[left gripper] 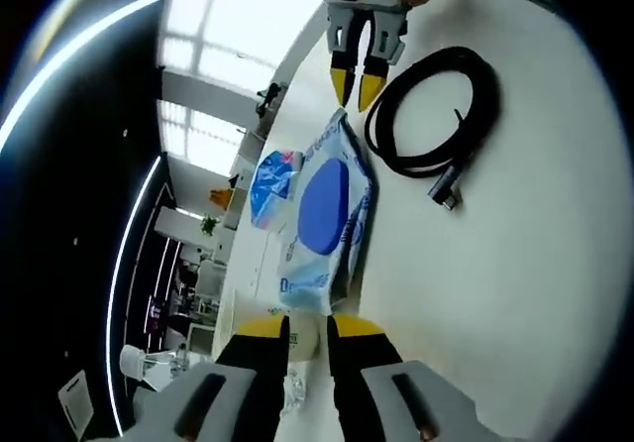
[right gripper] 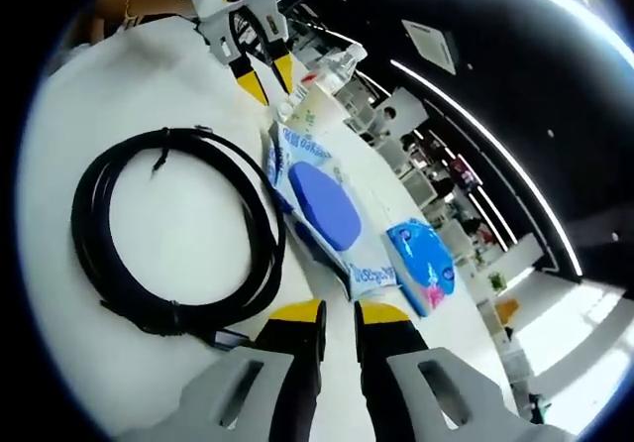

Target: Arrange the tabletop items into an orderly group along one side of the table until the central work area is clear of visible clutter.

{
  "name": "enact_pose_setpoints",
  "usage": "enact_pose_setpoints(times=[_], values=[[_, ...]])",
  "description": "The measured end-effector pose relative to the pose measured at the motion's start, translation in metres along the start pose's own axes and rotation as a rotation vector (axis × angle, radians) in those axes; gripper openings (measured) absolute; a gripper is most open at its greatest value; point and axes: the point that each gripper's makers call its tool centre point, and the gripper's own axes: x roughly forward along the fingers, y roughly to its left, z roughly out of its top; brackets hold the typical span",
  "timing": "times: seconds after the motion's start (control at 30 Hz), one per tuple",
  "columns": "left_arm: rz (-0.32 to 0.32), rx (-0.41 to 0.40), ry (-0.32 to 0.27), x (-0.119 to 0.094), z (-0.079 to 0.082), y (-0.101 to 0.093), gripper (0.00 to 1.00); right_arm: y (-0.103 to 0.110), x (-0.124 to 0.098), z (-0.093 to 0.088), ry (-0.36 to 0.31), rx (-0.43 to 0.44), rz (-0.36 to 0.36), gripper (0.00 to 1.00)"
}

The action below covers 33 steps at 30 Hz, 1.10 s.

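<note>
The left gripper view and the right gripper view look low along the white table [left gripper: 515, 264] from opposite ends, facing each other. Both share the wipes pack [left gripper: 332, 214] at the edge and the black cable [right gripper: 168, 234].

The flat soft plastic pack of wet wipes [left gripper: 332, 219] is white and pale blue, with a dark blue oval lid and blue letters. The small tissue packet [left gripper: 272, 184] is bright blue with a pink spot. The coiled round cable [right gripper: 173, 234] is black. The table top [left gripper: 515, 293] is plain white. The left gripper [left gripper: 307, 328] and the right gripper [right gripper: 340, 313] both have black jaws with yellow tips and grey bodies.
</note>
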Motion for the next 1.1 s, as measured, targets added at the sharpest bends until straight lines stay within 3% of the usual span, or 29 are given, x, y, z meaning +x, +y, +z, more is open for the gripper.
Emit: enact_pose_setpoints(times=[0.07,0.17,0.4,0.5,0.57,0.77,0.87,1.1], values=[[0.009,0.022,0.035,0.001,-0.007,0.003,0.15,0.001,-0.001,0.001,0.002,0.011,0.006,0.10],[-0.028,-0.099,-0.016,0.001,-0.004,-0.003,0.15,0.003,-0.006,0.005,-0.007,0.051,0.020,0.10],[-0.023,-0.106,-0.017,-0.002,-0.004,-0.003,0.16,0.000,-0.010,0.007,-0.014,0.074,0.020,0.10],[-0.023,-0.219,-0.074,-0.004,0.006,-0.002,0.16,-0.004,-0.012,0.014,-0.046,0.136,0.006,0.10],[-0.036,-0.262,-0.070,-0.005,0.008,-0.003,0.18,-0.005,-0.014,0.017,-0.062,0.158,0.000,0.10],[-0.007,-0.298,-0.125,-0.010,0.024,0.006,0.19,-0.003,-0.018,0.021,-0.093,0.213,-0.005,0.09],[-0.052,-0.308,-0.154,-0.011,0.032,-0.001,0.23,-0.004,-0.021,0.021,-0.107,0.238,-0.014,0.09],[-0.051,-0.376,-0.195,-0.012,0.044,0.000,0.23,-0.012,-0.029,0.019,-0.125,0.258,-0.045,0.10]])
